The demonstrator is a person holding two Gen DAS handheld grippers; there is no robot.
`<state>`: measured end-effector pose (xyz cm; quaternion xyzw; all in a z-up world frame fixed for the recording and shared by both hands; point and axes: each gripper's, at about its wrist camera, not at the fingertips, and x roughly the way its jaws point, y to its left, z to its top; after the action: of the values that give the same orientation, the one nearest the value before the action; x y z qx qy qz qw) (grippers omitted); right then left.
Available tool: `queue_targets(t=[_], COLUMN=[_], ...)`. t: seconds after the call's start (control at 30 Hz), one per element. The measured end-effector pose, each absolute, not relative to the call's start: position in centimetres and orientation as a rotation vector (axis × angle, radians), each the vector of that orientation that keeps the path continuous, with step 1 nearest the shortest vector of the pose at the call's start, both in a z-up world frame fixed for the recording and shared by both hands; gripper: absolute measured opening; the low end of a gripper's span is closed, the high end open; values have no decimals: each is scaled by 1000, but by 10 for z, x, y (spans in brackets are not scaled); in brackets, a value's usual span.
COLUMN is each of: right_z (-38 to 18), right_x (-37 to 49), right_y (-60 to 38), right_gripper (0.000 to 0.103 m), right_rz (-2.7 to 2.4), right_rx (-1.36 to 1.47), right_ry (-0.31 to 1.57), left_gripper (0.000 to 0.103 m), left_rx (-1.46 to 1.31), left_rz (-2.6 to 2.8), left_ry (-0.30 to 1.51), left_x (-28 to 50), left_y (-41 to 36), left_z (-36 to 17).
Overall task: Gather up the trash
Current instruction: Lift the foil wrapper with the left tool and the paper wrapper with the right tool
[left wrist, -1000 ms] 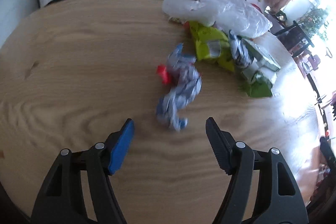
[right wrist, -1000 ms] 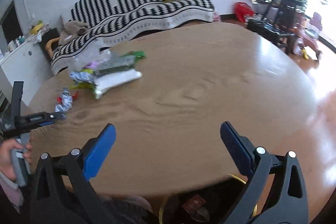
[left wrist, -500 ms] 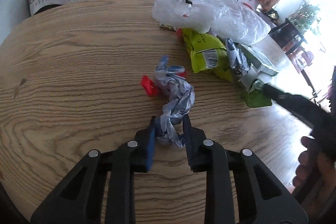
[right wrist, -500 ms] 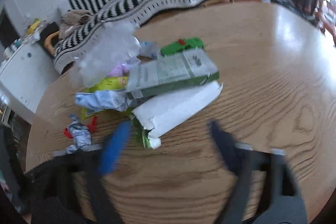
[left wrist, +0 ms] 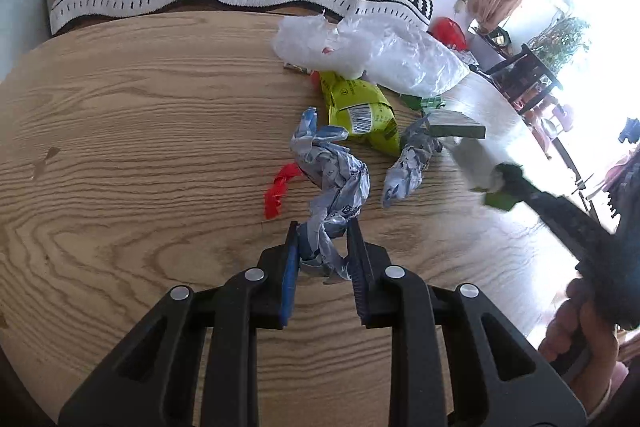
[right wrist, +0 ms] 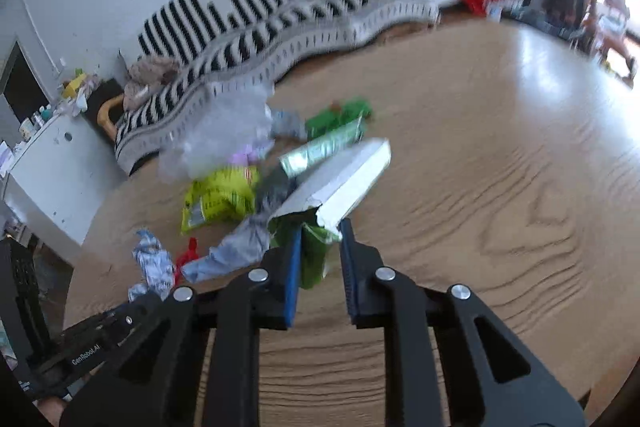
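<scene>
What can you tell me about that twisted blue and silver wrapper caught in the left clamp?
The wrapper is crinkled foil-like plastic, silvery with blue print and a small printed label, twisted into a long rope. It lies on the wooden table, its near end pinched between the pads of the left gripper. A red scrap sits right beside it. Its far end points toward a yellow-green snack bag. In the right camera it shows small at the table's edge.

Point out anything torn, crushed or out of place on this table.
The white-and-green carton is ripped open at its near end, where the right claw is closing. The silver-blue wrapper in the left claw is twisted and crumpled.
</scene>
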<state>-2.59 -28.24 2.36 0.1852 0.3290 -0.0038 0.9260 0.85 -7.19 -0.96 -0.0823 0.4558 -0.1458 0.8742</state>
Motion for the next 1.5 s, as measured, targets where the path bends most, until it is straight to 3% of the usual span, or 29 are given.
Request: queue_targets(t=[0.23,0.7,0.93,1.5], right_z=[46,18,48,56], right_x=[-43,-29,-52,-61], right_y=[-276,-313,-300,-297], right_gripper=[16,16,16,16], right_rz=[-53,-97,-169,-253], right_rx=[267,429,290,159], right_ry=[544,643,459,400], left_gripper=[23,22,22,23], left_rx=[-177,-165,-125,-118], left_rz=[-299,-284,-268,-270], left_ry=[957,968,937,944], left_x=[7,6,4,4], left_y=[-66,-64,-68,-68], left_z=[-9,-10,-5,-8])
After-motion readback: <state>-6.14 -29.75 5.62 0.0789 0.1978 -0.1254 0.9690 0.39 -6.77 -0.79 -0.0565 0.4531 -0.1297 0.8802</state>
